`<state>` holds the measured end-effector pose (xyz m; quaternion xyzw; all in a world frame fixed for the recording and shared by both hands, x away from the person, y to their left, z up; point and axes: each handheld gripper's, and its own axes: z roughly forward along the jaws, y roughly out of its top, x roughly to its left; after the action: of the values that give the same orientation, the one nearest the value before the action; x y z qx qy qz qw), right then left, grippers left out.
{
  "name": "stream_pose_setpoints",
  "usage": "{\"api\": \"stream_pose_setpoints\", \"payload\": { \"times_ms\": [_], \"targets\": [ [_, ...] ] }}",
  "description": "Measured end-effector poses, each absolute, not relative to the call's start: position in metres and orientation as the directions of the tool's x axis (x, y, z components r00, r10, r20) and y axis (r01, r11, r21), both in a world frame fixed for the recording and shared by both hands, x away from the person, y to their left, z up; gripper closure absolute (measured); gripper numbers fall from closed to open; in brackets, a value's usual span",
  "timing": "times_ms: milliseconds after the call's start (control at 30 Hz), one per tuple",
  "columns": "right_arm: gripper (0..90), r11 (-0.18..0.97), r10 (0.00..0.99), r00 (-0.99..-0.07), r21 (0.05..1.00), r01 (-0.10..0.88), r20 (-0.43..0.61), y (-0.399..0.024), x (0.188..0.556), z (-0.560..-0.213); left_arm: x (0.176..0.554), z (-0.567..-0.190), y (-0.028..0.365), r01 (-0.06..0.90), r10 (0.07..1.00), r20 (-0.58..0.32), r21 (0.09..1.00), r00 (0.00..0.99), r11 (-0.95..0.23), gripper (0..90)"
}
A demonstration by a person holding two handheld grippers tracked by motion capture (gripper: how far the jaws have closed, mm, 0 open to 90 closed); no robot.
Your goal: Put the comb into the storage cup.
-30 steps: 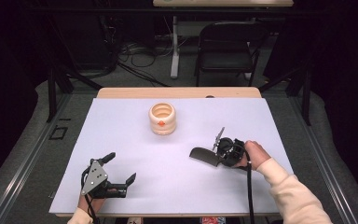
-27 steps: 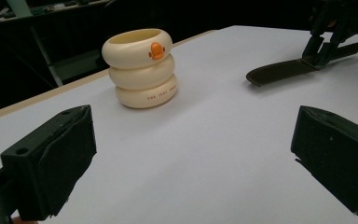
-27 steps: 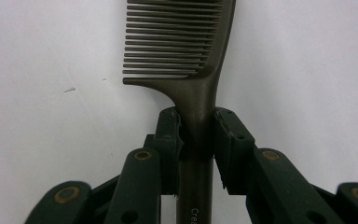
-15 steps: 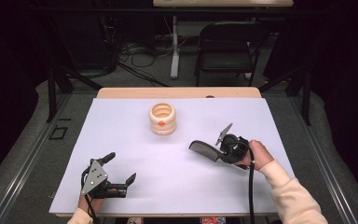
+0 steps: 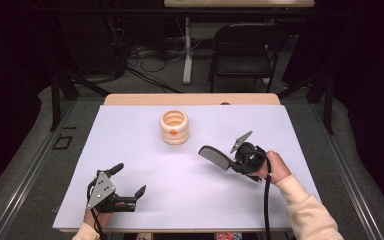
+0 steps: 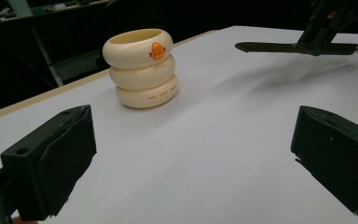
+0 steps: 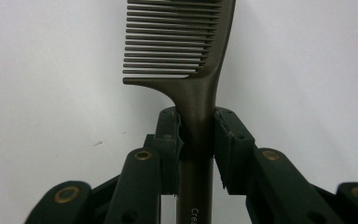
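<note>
My right gripper point(image 5: 229, 159) pinches the dark comb point(image 7: 182, 51) by its handle, up off the white table point(image 5: 130, 135) so it can go in the ring cup point(image 5: 174, 127), while my left gripper point(image 5: 128, 185) rests spread wide.

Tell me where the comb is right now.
In the high view the comb is at the table's right side, clamped by its handle in the right claw, held above the white surface, teeth end pointing toward the cream ringed cup.

The right gripper point(image 7: 196, 135) clamps a dark comb point(image 7: 186, 51) by its handle (teeth pointing left) above the white table point(image 7: 51, 70).
</note>
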<state>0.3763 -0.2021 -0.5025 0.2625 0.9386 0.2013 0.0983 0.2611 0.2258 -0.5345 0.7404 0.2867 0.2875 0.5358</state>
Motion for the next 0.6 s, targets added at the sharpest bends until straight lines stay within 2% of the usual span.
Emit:
{"api": "stream_pose_setpoints", "payload": {
  "times_ms": [600],
  "targets": [
    [72.1,0.735,0.560,-0.826,0.495,0.463,-0.058,-0.2030,0.3762,-0.5003,0.2607,-0.5342,0.2257,0.115,0.732,0.120,0.958,0.671,-0.263,0.0]
  ]
}}
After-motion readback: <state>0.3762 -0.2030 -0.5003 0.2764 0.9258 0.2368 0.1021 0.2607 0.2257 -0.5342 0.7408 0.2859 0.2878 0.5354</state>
